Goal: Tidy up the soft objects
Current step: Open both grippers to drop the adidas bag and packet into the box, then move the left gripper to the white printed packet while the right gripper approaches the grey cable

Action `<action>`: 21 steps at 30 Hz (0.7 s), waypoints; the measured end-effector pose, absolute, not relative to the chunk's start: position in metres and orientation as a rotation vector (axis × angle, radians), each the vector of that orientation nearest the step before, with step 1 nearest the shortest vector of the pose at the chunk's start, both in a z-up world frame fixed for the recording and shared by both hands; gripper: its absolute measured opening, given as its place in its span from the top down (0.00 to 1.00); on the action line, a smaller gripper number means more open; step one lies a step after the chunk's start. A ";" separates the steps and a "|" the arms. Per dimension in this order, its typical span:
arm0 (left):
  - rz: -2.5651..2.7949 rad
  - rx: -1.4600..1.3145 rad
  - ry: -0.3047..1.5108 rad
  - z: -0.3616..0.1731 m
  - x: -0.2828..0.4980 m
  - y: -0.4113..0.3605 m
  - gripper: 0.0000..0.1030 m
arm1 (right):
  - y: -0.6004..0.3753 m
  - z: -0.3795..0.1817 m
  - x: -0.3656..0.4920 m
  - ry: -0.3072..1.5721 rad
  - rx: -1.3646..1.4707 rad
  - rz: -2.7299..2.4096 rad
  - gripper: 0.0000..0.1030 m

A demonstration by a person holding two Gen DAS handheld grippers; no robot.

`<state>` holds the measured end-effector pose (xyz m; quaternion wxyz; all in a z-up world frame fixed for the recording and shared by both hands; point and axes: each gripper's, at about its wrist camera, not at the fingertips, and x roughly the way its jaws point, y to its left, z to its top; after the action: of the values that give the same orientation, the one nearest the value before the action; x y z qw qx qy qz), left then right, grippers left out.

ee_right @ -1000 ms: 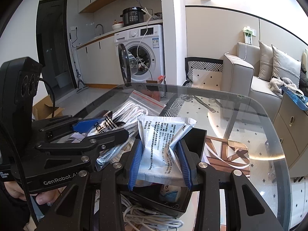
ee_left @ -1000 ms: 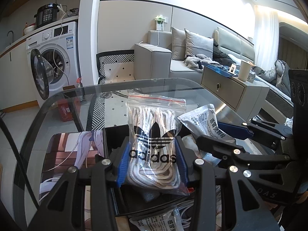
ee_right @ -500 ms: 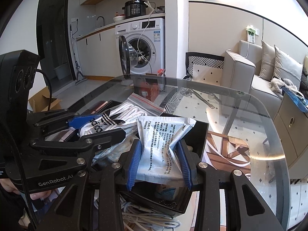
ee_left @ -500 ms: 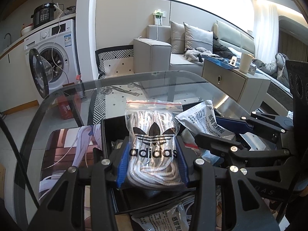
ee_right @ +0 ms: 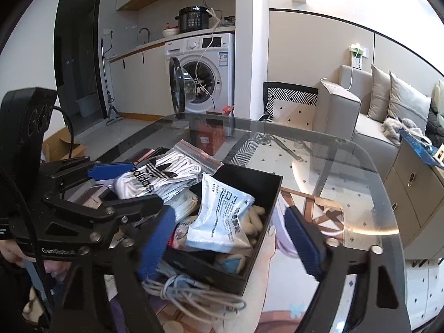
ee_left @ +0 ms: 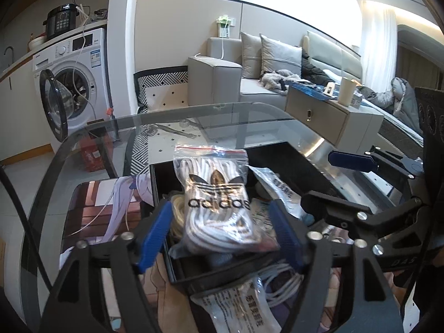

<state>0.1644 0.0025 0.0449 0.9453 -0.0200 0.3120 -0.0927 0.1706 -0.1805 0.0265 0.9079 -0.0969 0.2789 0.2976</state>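
Observation:
A clear zip bag of white Adidas socks (ee_left: 217, 206) lies in the black box (ee_left: 294, 163) on the glass table; it also shows in the right wrist view (ee_right: 158, 176). My left gripper (ee_left: 222, 230) is open, its blue pads apart on either side of the bag. A white printed packet (ee_right: 222, 219) lies in the same box (ee_right: 263, 194), on other soft items. My right gripper (ee_right: 233, 241) is open, wide around the box's near corner. The packet shows in the left wrist view (ee_left: 283, 191) too.
A bundle of white cable (ee_right: 188, 291) and another printed packet (ee_left: 238, 308) lie in front of the box on an illustrated mat (ee_left: 94, 211). The glass table's curved edge (ee_right: 371, 161) runs behind. A washing machine (ee_right: 205, 75) and sofa (ee_right: 369, 113) stand beyond.
Both grippers have opened and let go: the sock bag and the white packet now lie in the black box. Both grippers have dropped lower and drawn back a little.

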 end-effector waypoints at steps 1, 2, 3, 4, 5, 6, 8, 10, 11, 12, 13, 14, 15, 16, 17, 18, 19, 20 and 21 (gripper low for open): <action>-0.189 -0.039 0.633 0.046 0.161 0.002 0.21 | -0.183 0.027 0.168 0.576 -0.195 0.614 0.09; -0.180 -0.035 0.633 0.048 0.158 0.002 0.15 | -0.187 0.028 0.165 0.577 -0.184 0.616 0.06; -0.172 -0.035 0.631 0.050 0.156 0.003 0.12 | -0.190 0.029 0.163 0.580 -0.173 0.620 0.04; -0.163 -0.039 0.626 0.050 0.151 0.003 0.04 | -0.193 0.029 0.160 0.586 -0.157 0.622 0.01; -0.157 -0.047 0.620 0.051 0.147 0.005 0.00 | -0.195 0.029 0.158 0.591 -0.150 0.623 0.01; -0.155 -0.056 0.616 0.052 0.143 0.007 0.00 | -0.198 0.029 0.155 0.601 -0.143 0.622 0.01; -0.157 -0.068 0.627 0.052 0.138 0.010 0.00 | -0.200 0.027 0.151 0.612 -0.141 0.618 0.01; -0.144 -0.063 0.631 0.051 0.133 0.014 0.00 | -0.203 0.026 0.145 0.621 -0.130 0.615 0.01; -0.131 -0.060 0.626 0.051 0.129 0.015 0.00 | -0.205 0.026 0.144 0.624 -0.126 0.613 0.01; -0.122 -0.058 0.627 0.051 0.127 0.016 0.00 | -0.206 0.024 0.143 0.633 -0.121 0.607 0.01; -0.115 -0.059 0.632 0.050 0.125 0.017 0.00 | -0.207 0.023 0.142 0.641 -0.118 0.602 0.01; -0.113 -0.060 0.637 0.050 0.123 0.018 0.00 | -0.207 0.020 0.139 0.649 -0.114 0.601 0.01; -0.110 -0.060 0.638 0.049 0.120 0.019 0.00 | -0.208 0.019 0.137 0.656 -0.109 0.602 0.01; -0.107 -0.060 0.636 0.048 0.118 0.020 0.00 | -0.208 0.017 0.136 0.660 -0.107 0.602 0.01; -0.103 -0.059 0.635 0.048 0.115 0.021 0.00 | -0.209 0.015 0.135 0.667 -0.103 0.600 0.01; -0.102 -0.060 0.635 0.047 0.113 0.022 0.00 | -0.210 0.013 0.135 0.673 -0.100 0.597 0.01; -0.101 -0.063 0.637 0.046 0.112 0.022 0.00 | -0.210 0.010 0.135 0.686 -0.094 0.593 0.01; -0.098 -0.064 0.642 0.044 0.111 0.023 0.00 | -0.209 0.008 0.135 0.693 -0.090 0.591 0.00; -0.096 -0.064 0.649 0.042 0.111 0.023 0.00 | -0.209 0.005 0.135 0.704 -0.087 0.591 0.01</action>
<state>0.1108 0.0229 0.0422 0.9461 -0.0315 0.3188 -0.0470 0.1348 -0.2094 0.0049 0.8953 -0.0422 0.3396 0.2852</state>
